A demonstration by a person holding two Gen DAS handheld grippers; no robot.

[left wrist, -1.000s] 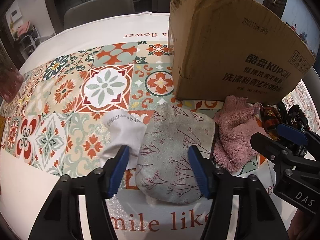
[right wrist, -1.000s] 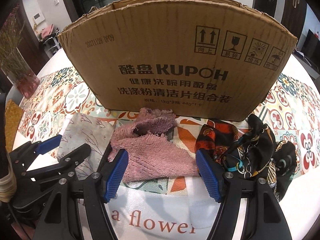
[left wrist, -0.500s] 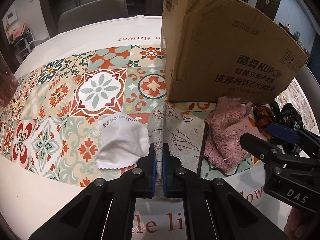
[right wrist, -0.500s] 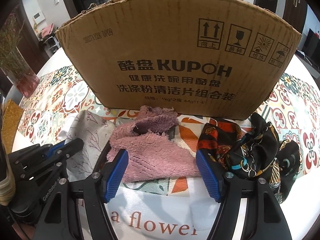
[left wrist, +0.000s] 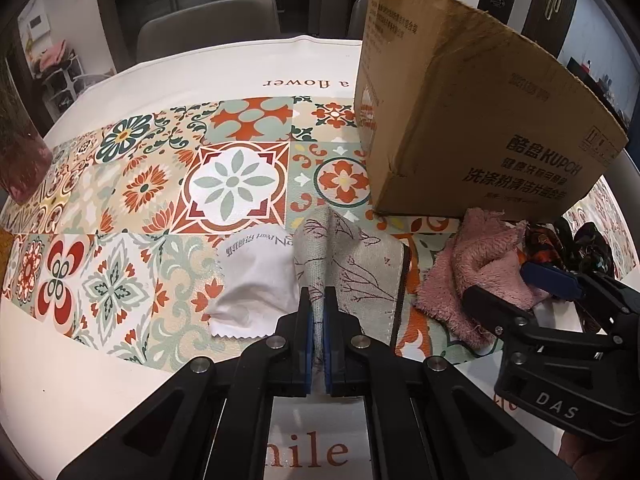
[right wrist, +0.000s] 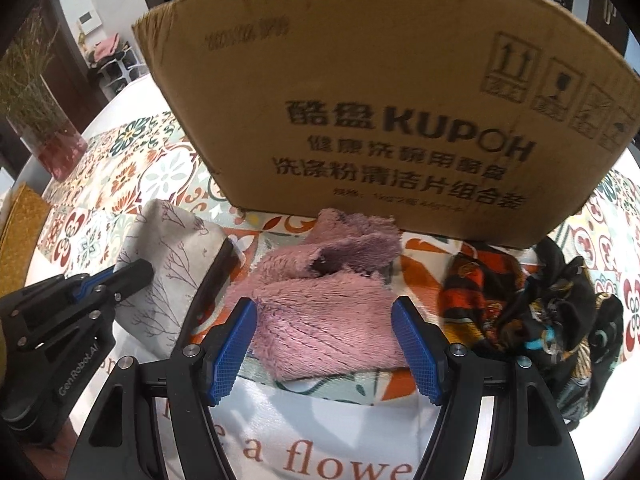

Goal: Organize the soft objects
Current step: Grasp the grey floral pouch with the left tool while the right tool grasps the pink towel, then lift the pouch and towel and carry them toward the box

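My left gripper (left wrist: 318,312) is shut on the grey branch-print cloth (left wrist: 360,268), pinching its near edge into a ridge; the cloth also shows in the right wrist view (right wrist: 176,256). My right gripper (right wrist: 324,344) is open with its blue pads on either side of the pink fluffy cloth (right wrist: 328,300), which lies in front of the cardboard box (right wrist: 376,120). A white cloth (left wrist: 256,280) lies left of the grey one. A dark patterned scarf (right wrist: 532,304) lies at the right.
The box (left wrist: 472,128) stands upright on the tiled-pattern tablecloth (left wrist: 140,184). A glass vase with dried stems (right wrist: 44,120) stands at the far left. Grey chairs (left wrist: 208,24) stand behind the table.
My left gripper closed on the grey cloth and has lifted and pulled back, bunching it. The right gripper moved slightly closer to the pink cloth and stayed open.
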